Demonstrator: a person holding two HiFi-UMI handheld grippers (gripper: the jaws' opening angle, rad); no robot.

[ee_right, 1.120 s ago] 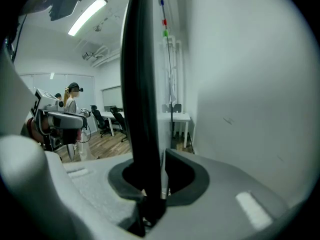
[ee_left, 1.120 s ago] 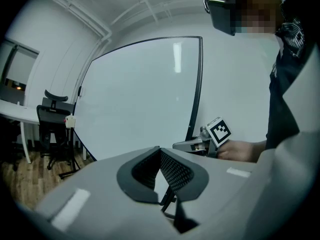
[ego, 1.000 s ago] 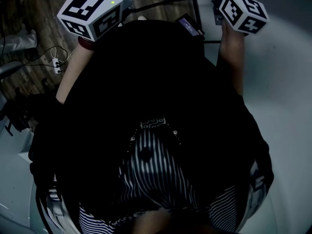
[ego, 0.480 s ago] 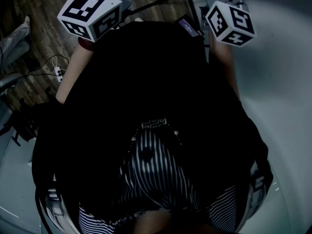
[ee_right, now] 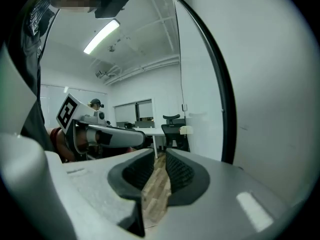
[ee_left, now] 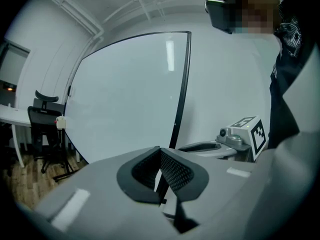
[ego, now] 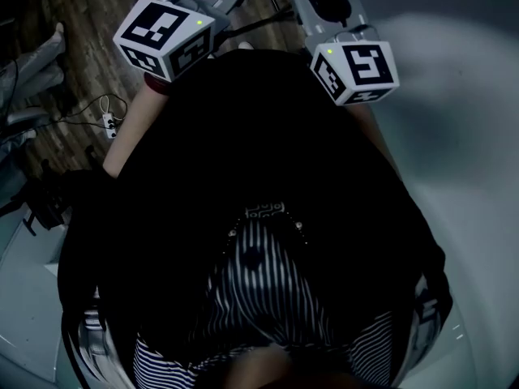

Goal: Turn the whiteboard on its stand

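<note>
Up against the side edge of the whiteboard [ee_left: 125, 99] we park the left claw [ee_left: 161, 156]. Its jaws sit drawn close, just a slit between them, and the board's dark frame [ee_left: 182, 84] runs straight down into that slit. Do the pads bite on the frame, or does it stand just behind them? We cannot tell from here. Either way the spot makes sense to us: a push or pull at the outer edge should swing the panel on its stand far more easily than one at the middle of the face.

Now the right claw [ee_right: 159, 156]. Its jaws have just been closing and stand narrowly apart, with only the wooden floor [ee_right: 156, 194] showing through the gap. It holds nothing. The board fills the right side of the right gripper view, seen almost edge-on, so this claw hangs beside the panel and not on it. We read that as lining up for a second hold, so both hands can share the turn.

Looking down from the head view, the left marker cube [ego: 166, 35] and the right marker cube [ego: 357, 71] sit close together ahead of the dark-clothed body, both claws working the same edge. The board stands upright, and we cannot make out its stand. To us the turn looks barely begun.
</note>
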